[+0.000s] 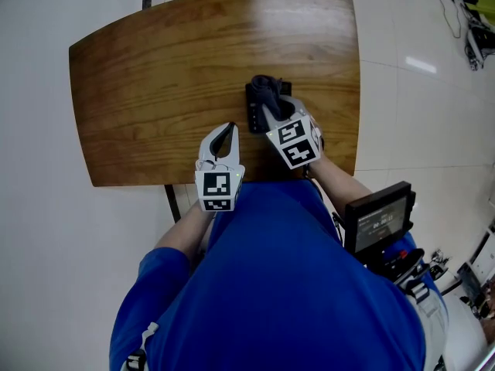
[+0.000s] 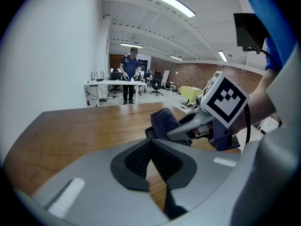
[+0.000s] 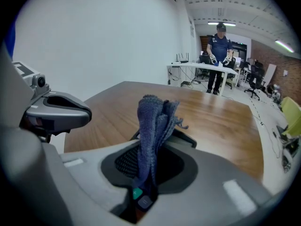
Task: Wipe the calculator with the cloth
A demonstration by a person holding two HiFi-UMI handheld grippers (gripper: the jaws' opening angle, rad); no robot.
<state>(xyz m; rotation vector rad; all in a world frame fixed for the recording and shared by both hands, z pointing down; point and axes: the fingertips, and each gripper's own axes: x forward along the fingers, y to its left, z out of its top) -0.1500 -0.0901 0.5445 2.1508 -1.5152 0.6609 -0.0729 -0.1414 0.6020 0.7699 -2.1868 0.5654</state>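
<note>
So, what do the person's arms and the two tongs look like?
The left tongs and right tongs are light grey with black ribbed pads; each carries a white cube with black square markers. The person wears a blue shirt with short sleeves.

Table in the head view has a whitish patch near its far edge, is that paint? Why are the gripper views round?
Head view: probably glare, light bouncing off the shiny table. Left gripper view: the wide-angle lens bends the room and blackens the corners; the ceiling lamp is washed out. Right gripper view: same bending, but the cloth looks sharp.
</note>
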